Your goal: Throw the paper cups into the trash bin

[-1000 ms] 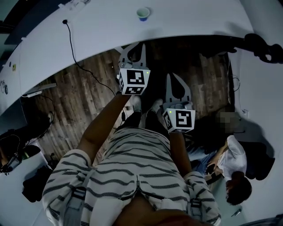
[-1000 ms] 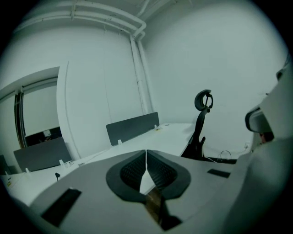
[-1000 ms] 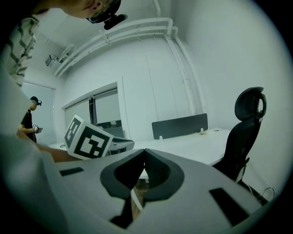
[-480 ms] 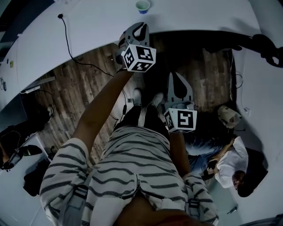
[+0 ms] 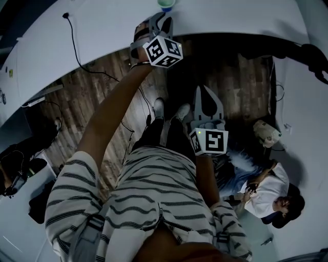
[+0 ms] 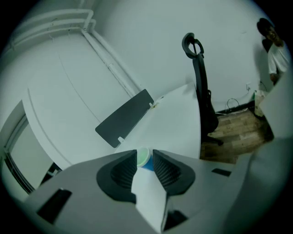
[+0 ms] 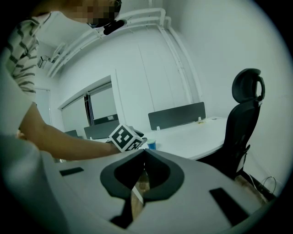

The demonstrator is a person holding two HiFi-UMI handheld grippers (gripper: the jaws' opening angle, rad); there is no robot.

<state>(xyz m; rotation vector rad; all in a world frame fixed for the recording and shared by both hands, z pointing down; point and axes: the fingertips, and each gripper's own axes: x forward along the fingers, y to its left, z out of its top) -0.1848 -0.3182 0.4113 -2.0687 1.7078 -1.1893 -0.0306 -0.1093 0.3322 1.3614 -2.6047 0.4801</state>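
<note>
A blue paper cup with a pale green inside stands on the white desk at the top edge of the head view. My left gripper reaches over the desk edge right up to it. In the left gripper view the cup shows in the gap just beyond the tips of the left gripper. Its jaws have just been opening and the pads do not press on the cup. My right gripper hangs shut and empty over the wooden floor. From the right gripper I see the cup beside the left marker cube.
A black cable runs across the desk and down to the floor. A black office chair stands at the desk's right end. A dark divider panel stands on the desk behind the cup. A person sits low at the right. No trash bin shows.
My left gripper has moved from over the floor up to the desk edge and the cup, rolling as it went, and its jaws have parted. The right gripper has hardly shifted.
</note>
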